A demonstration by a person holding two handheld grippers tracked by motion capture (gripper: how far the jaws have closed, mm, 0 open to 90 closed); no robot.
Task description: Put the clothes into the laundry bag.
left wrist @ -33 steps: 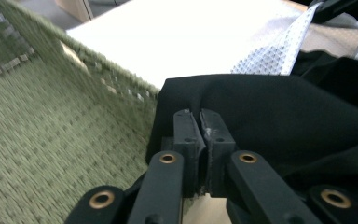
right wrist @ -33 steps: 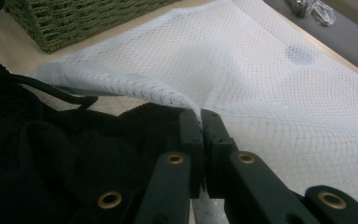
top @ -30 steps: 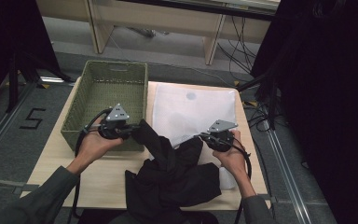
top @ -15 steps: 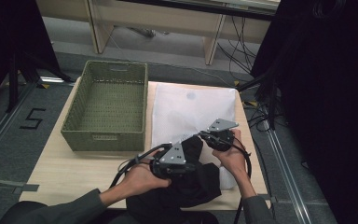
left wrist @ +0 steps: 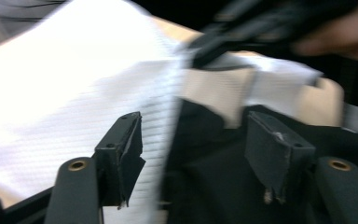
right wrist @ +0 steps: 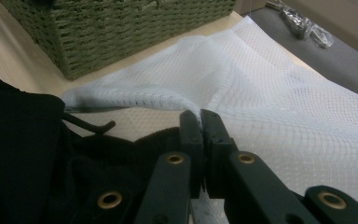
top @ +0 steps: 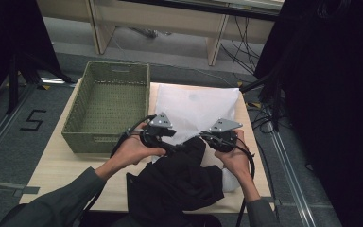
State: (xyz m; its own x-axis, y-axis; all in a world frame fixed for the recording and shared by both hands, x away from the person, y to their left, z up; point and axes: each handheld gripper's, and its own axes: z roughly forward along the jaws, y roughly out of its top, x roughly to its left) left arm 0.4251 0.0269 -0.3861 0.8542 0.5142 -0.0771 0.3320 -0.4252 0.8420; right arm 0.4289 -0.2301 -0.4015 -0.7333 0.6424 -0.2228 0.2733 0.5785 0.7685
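A: Fingers [right wrist: 200,122] of the right gripper [top: 207,137] were clamped on the mesh bag's [top: 196,106] edge; left gripper's [left wrist: 193,154] stood apart, just opened, over the black garment [top: 175,187] on the counter [top: 59,168].

B: Advised: keep the mouth lifted, regrip garment deeply before feeding.
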